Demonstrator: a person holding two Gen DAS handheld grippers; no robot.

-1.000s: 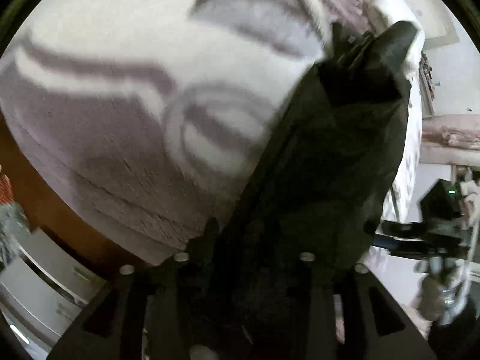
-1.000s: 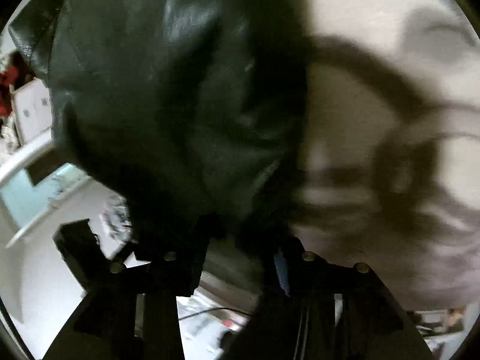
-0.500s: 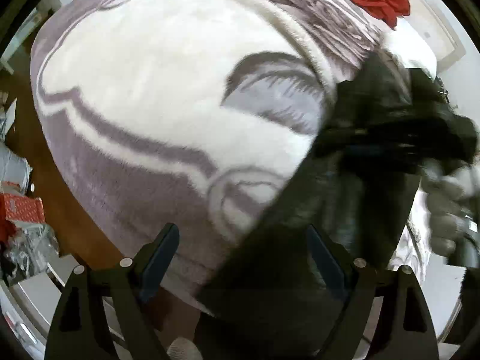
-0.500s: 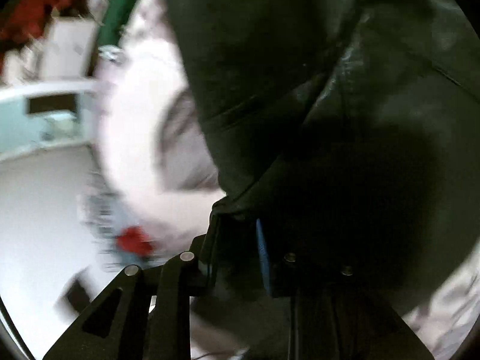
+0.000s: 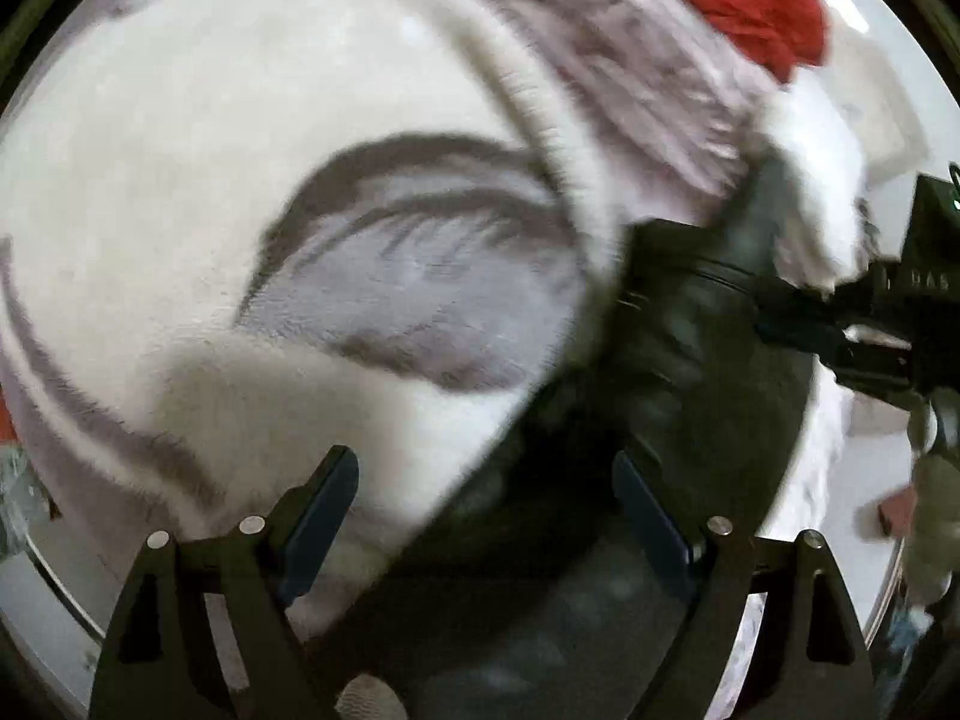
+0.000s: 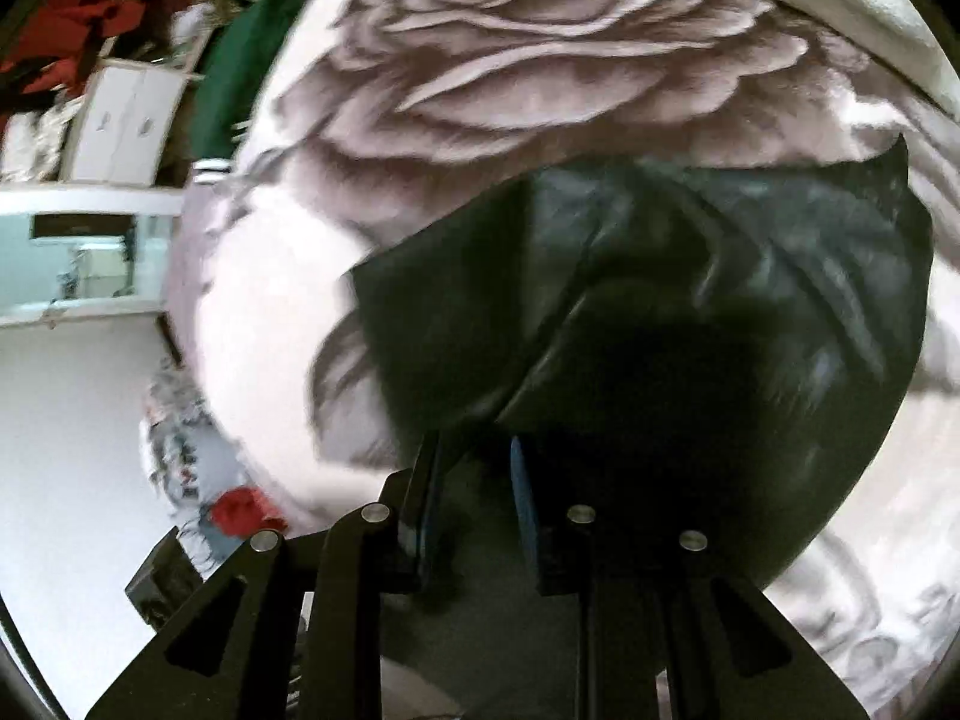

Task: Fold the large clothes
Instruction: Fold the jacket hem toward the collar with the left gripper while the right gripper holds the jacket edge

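A black leather-like garment (image 6: 690,324) lies bunched on a white and grey rose-patterned blanket (image 6: 510,60). In the left wrist view the garment (image 5: 678,420) fills the lower right. My left gripper (image 5: 486,510) is open, its blue pads wide apart over the garment's edge and the blanket (image 5: 240,180). My right gripper (image 6: 474,480) has its jaws a narrow gap apart at the garment's near edge; whether it pinches the fabric I cannot tell. The right gripper's body also shows in the left wrist view (image 5: 870,324), at the garment's far side.
A red cloth (image 5: 750,6) lies at the blanket's far end. In the right wrist view a green garment (image 6: 240,72) hangs at the bed's edge, white cabinets (image 6: 120,120) stand behind, and white floor (image 6: 72,450) with small clutter lies at the left.
My left gripper let go of the black garment and opened wide. The garment, held up before, now lies lower on the blanket. My right gripper's jaws have parted slightly.
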